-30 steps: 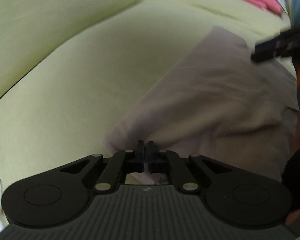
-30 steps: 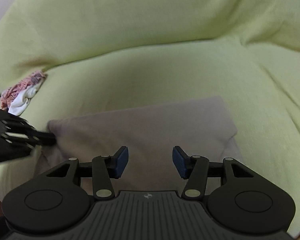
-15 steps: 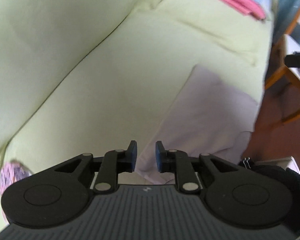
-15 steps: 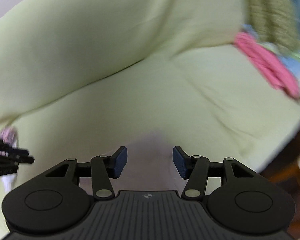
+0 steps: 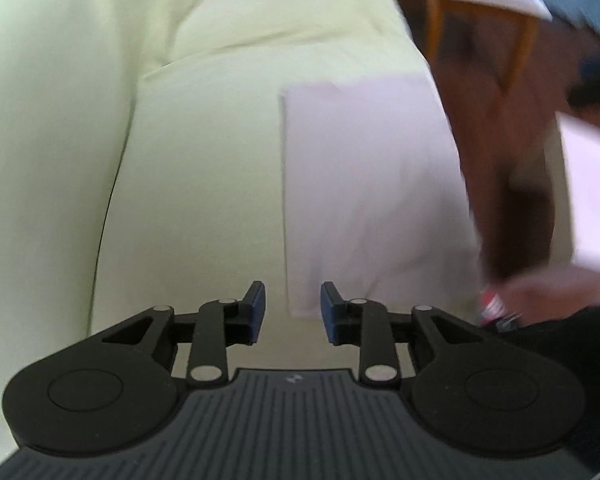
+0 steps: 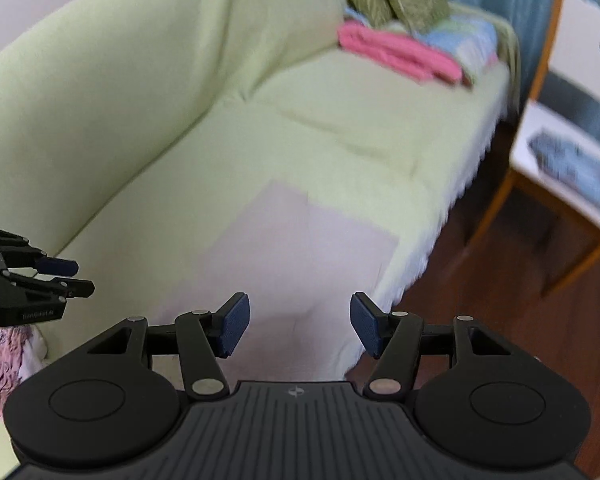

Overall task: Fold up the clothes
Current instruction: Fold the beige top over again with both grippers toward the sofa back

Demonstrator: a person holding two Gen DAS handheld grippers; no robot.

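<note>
I had both claws lifted clear of the folded pale lilac garment (image 5: 364, 184), which lay flat on the seat of the light green sofa (image 5: 204, 168), near its front edge. My left gripper (image 5: 292, 312) had just been opening; its jaws stood apart with nothing between them, and the garment's near corner showed just ahead of the tips and a little to the right. My right gripper (image 6: 299, 326) was spread wider, also empty, its jaws having eased further apart, hovering over the near end of the same garment. From the left wrist view the cloth ran lengthwise away from me, its long edge parallel to the seat's front. I judged this fold finished. The pink folded pile (image 6: 400, 54) sat well apart at the sofa's far end, towards my right claw's side, so that hand was the nearer one for carrying the piece over.
</note>
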